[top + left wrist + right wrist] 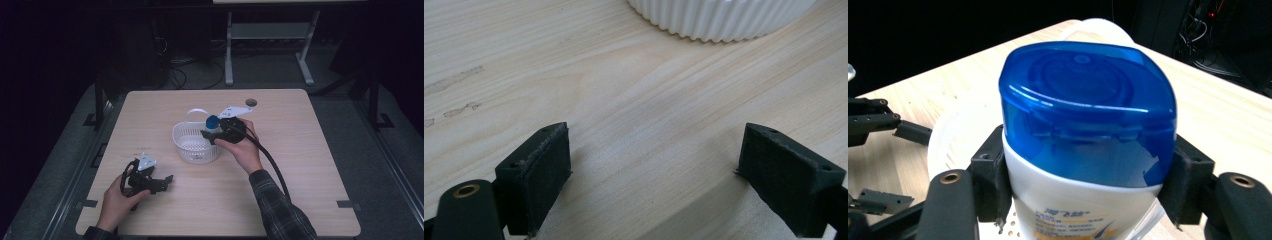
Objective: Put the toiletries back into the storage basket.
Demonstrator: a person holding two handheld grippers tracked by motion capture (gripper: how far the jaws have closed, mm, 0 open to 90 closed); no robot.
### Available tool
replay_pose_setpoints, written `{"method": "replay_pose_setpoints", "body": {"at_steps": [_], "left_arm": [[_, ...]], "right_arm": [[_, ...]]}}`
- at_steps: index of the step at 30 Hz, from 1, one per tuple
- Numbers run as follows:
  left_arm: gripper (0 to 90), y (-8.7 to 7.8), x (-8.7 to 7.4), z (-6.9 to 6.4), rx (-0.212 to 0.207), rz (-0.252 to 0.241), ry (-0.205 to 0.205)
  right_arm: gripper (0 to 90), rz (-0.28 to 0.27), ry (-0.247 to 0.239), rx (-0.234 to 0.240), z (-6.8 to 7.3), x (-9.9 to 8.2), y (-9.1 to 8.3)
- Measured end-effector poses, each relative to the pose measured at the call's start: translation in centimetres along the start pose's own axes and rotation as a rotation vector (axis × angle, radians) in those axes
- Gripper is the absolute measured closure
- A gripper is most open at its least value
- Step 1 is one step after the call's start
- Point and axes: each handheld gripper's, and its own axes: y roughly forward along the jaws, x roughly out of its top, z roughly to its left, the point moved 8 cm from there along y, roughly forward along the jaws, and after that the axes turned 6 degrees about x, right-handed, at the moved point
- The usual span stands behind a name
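Right gripper [212, 134] is clamped on a bottle [1083, 150]: white body, blue cap [212, 121]. In the right gripper view both pads press the bottle's sides just under the cap, one on each side, cap pointing away from the camera. Label print on the body is too small to read.

In the high view the bottle sits over the basket [192, 145], a white round ribbed one with a perforated floor and a thin handle standing up at its far side. Bottle is at the basket's right rim, cap above rim level; can't tell if the bottle's base touches the basket floor. The right hand [245, 147] holds the gripper from the basket's right side, cable trailing back over the sleeve.

Left gripper [162, 182] is low over the table [300, 150], near the front-left, well apart from the basket. Its jaws stand wide apart with nothing between them; in the left gripper view there is bare wood between the pads and the basket wall [719, 20] at the top edge.
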Motion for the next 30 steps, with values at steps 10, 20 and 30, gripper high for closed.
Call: {"method": "replay_pose_setpoints", "body": {"at_steps": [10, 20, 30], "left_arm": [[12.6, 0.0, 0.0, 0.0, 0.000, 0.000, 0.000], [12.6, 0.0, 0.0, 0.0, -0.001, 0.000, -0.001], [12.6, 0.0, 0.0, 0.0, -0.002, 0.002, 0.001]], "right_arm": [[34.0, 0.010, 0.004, 0.002, 0.0, -0.6, 0.2], [32.5, 0.010, 0.004, 0.038, 0.4, -0.5, 0.2], [25.6, 0.015, 0.009, 0.077, 1.0, -0.7, 0.6]]}}
